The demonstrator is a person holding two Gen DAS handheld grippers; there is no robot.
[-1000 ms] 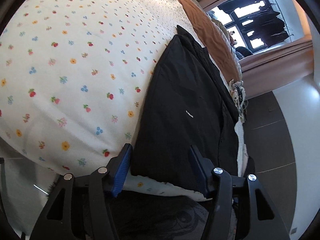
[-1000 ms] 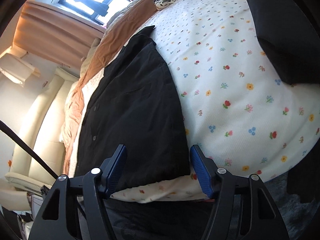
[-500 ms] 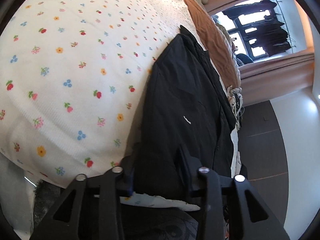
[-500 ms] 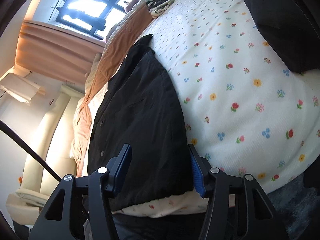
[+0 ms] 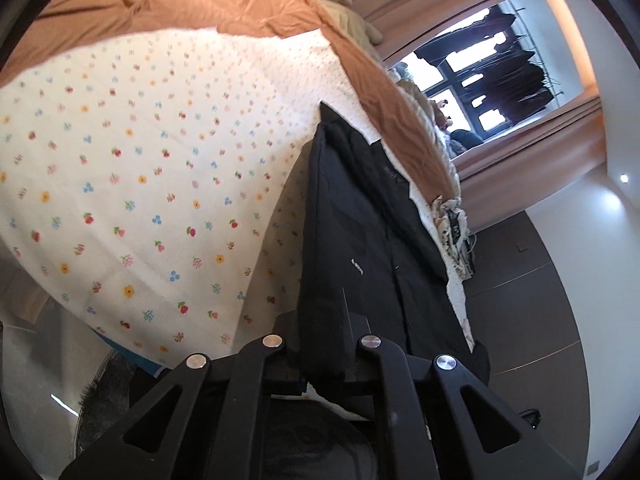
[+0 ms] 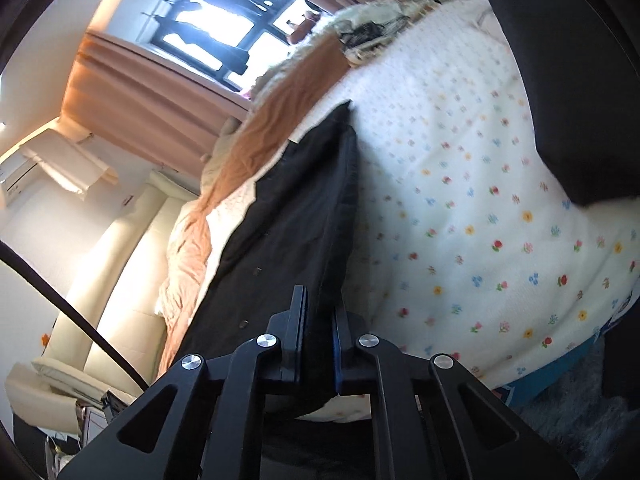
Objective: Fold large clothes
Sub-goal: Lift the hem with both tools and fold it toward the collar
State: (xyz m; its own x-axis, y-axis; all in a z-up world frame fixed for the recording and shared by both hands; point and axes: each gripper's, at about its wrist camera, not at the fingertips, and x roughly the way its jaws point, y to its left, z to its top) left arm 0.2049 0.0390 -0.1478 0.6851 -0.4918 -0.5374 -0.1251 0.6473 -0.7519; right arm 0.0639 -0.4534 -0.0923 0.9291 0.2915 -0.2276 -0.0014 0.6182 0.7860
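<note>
A black button-front garment (image 5: 360, 248) lies lengthwise on a white floral bedspread (image 5: 140, 184). My left gripper (image 5: 322, 344) is shut on the garment's near hem, and the cloth rises between the fingers. In the right wrist view the same black garment (image 6: 288, 240) is lifted along its edge, and my right gripper (image 6: 320, 340) is shut on its near hem. The blue pads (image 6: 335, 344) press the cloth. The fingertips of the left gripper are hidden by the fabric.
An orange-brown blanket (image 5: 248, 4) lies at the far side of the bed. Another dark cloth (image 6: 568, 92) lies on the bedspread at the right. A cream sofa (image 6: 100, 280), curtains (image 6: 152, 100) and a window (image 5: 492, 80) stand beyond. Dark floor (image 5: 532, 300) runs beside the bed.
Both grippers moved onto the garment's near hem and shut on it. The hem has since been lifted off the bedspread, and both views tilted upward.
</note>
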